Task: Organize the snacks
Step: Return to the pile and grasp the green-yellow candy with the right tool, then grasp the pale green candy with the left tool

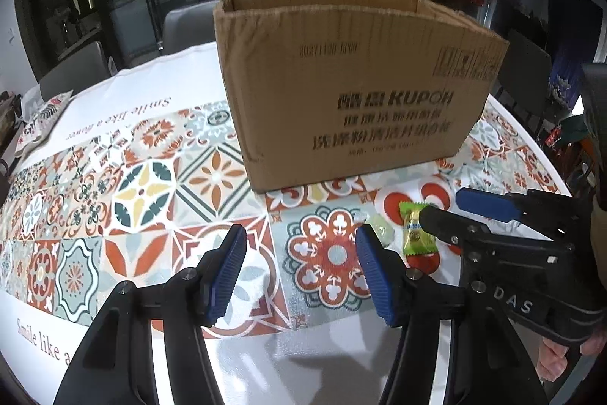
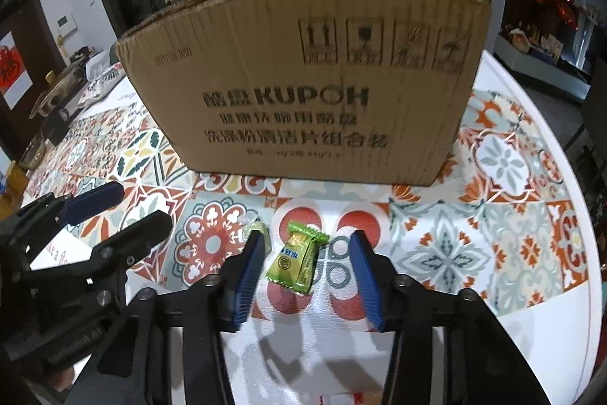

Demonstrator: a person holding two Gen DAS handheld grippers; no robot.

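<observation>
A green-wrapped candy (image 2: 296, 260) lies on the patterned tablecloth between the open fingers of my right gripper (image 2: 308, 270), which hovers just above it. It also shows in the left wrist view (image 1: 415, 228). A second, pale clear-wrapped candy (image 2: 258, 228) lies just left of it, partly hidden by the right gripper's left finger; it also shows in the left wrist view (image 1: 377, 224). My left gripper (image 1: 301, 276) is open and empty over the cloth, left of both candies. An open cardboard box (image 1: 353, 90) marked KUPOH stands upright behind them.
The round table (image 2: 569, 310) has a white rim at the right and front. Patterned snack packets (image 1: 43, 118) lie at its far left. Chairs (image 1: 189, 27) stand behind the table. A glass dish and dark items (image 2: 57, 97) sit at the left edge.
</observation>
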